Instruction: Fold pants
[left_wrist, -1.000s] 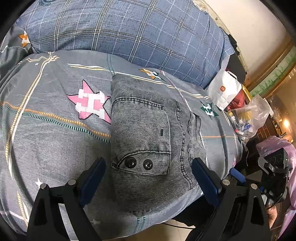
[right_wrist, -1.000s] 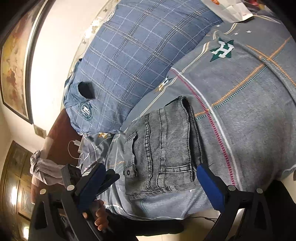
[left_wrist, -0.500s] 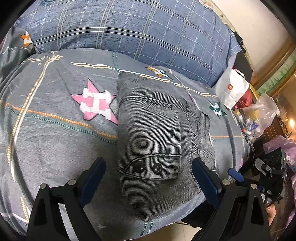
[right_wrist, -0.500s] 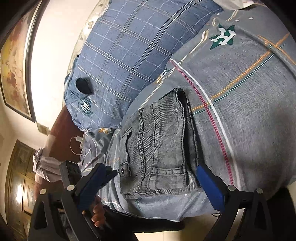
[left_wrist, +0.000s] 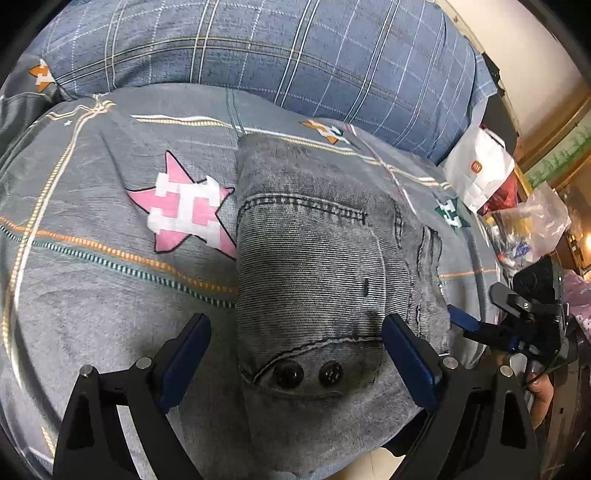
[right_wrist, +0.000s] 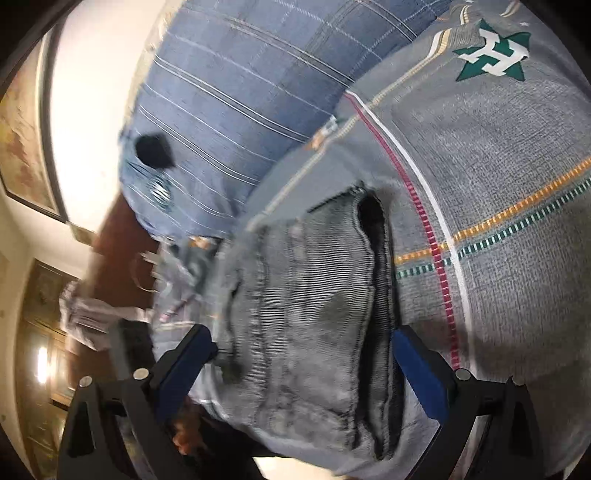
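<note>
Grey patterned bedding (left_wrist: 92, 288) with a pink star covers the bed, a blue checked pillow (left_wrist: 258, 51) behind it; the left gripper (left_wrist: 295, 356) hovers, jaws spread wide, over the folded grey denim pants (left_wrist: 317, 266) lying mid-bed; the right gripper (right_wrist: 301, 363), likewise released, straddles their edge.

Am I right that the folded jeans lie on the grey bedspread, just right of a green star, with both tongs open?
Not quite: the star just left of the jeans is pink, as the left wrist view shows. The rest holds: bedspread, left tongs and right tongs open.
</note>
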